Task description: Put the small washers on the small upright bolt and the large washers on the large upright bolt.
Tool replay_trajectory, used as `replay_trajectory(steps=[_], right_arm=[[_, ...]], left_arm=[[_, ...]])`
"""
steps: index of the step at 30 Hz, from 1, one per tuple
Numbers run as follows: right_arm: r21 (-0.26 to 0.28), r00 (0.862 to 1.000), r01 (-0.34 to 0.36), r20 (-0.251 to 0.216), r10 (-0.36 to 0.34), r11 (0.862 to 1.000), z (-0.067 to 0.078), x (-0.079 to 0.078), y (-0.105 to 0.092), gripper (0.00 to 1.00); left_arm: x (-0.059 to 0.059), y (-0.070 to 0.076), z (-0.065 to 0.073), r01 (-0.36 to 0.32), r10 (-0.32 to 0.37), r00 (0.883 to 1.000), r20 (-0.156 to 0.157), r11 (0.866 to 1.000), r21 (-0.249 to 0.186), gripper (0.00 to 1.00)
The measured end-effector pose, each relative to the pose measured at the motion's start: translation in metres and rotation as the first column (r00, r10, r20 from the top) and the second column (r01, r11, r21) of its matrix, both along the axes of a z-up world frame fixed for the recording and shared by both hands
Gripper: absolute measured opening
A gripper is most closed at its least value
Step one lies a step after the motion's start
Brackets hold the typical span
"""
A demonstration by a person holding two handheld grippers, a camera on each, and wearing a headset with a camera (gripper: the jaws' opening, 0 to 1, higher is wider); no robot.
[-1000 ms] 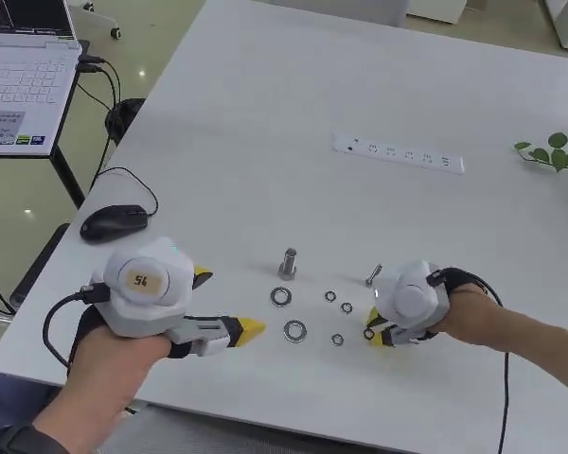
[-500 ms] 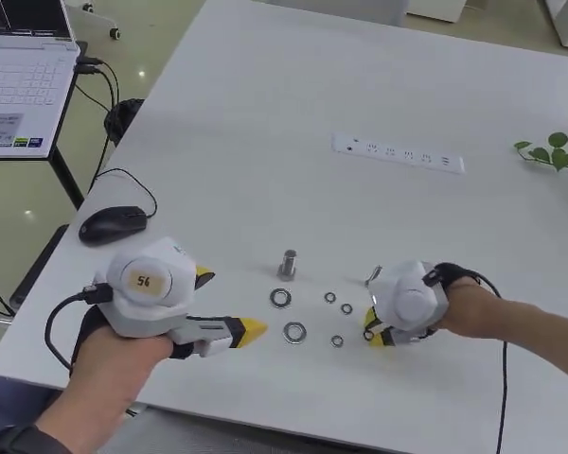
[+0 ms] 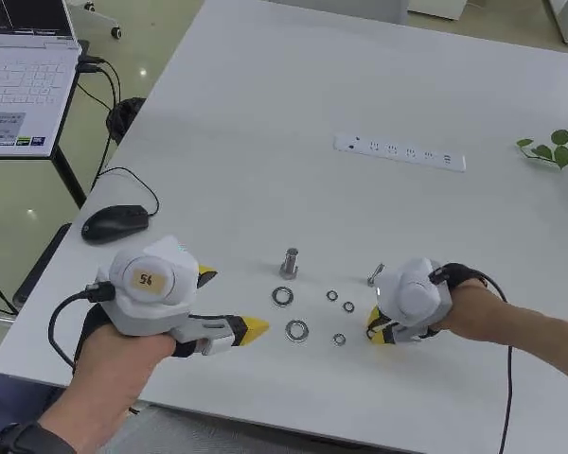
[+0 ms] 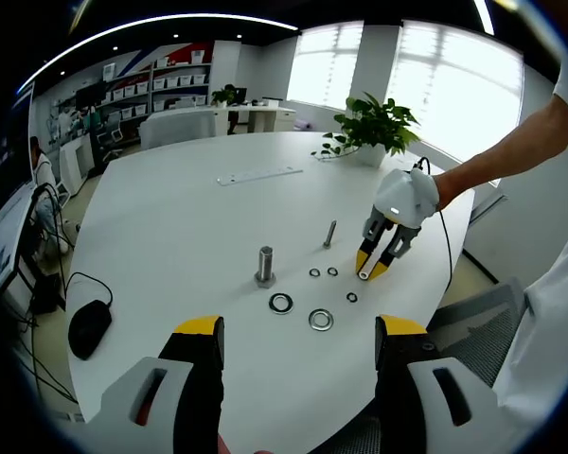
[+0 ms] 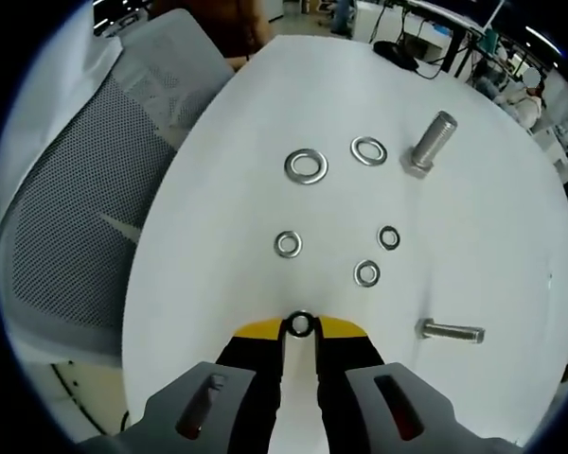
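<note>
Small washer, held point(image 5: 301, 314): pinched at the yellow tips of the right gripper point(image 5: 301, 328), whose jaws are all but closed on it, low over the near part of the surface point(image 3: 265, 142). Whether it touches the surface cannot be told.

Small washers, loose, three point(image 5: 288, 244) point(image 5: 366, 273) point(image 5: 389, 237): flat on the surface just ahead of the right jaws, close together but apart from one another.

Small bolt point(image 3: 374, 274): upright, just beside the right gripper, beyond the loose small washers; bare.

Large washers, two point(image 3: 283, 296) point(image 3: 296, 330): flat, side by side, near the foot of the large bolt.

Large bolt point(image 3: 290, 262): upright on its head, bare, between the two grippers.

Left gripper point(image 3: 229, 302): jaws spread wide and holding nothing, tips pointing toward the large washers from the person's left, apart from them.

Surroundings: power strip point(image 3: 399, 152) well beyond the bolts; mouse point(image 3: 115, 223) with its cable at the left edge; laptop point(image 3: 24, 76) on a side stand; plant point(image 3: 554, 151) at far right. The way between the held washer and the small bolt lies open.
</note>
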State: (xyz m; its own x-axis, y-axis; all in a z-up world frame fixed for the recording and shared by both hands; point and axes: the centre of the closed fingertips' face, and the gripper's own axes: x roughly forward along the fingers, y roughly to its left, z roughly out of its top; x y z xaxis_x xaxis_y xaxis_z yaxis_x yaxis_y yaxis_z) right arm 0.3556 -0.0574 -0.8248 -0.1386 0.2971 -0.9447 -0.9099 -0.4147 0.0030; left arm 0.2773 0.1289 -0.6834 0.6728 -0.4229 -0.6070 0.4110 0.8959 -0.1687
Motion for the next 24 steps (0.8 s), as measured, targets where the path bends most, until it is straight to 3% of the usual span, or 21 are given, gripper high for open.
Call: replay_trajectory(steps=[10, 17, 24], right_arm=[[0.039, 0.992, 0.129, -0.006, -0.129, 0.991, 0.011, 0.010, -0.005, 0.13], [0.081, 0.977, 0.214, -0.003, -0.215, 0.973, 0.025, 0.020, -0.008, 0.13], [0.134, 0.959, 0.281, 0.006, -0.284, 0.950, 0.046, 0.035, -0.006, 0.13]], left_arm=[[0.006, 0.002, 0.007, -0.004, 0.004, 1.000, 0.015, 1.000, -0.003, 0.64], [0.016, 0.007, 0.012, -0.016, 0.016, 0.999, 0.033, 1.000, -0.004, 0.64], [0.017, 0.017, 0.010, -0.030, 0.030, 0.999, 0.033, 1.000, 0.000, 0.64]])
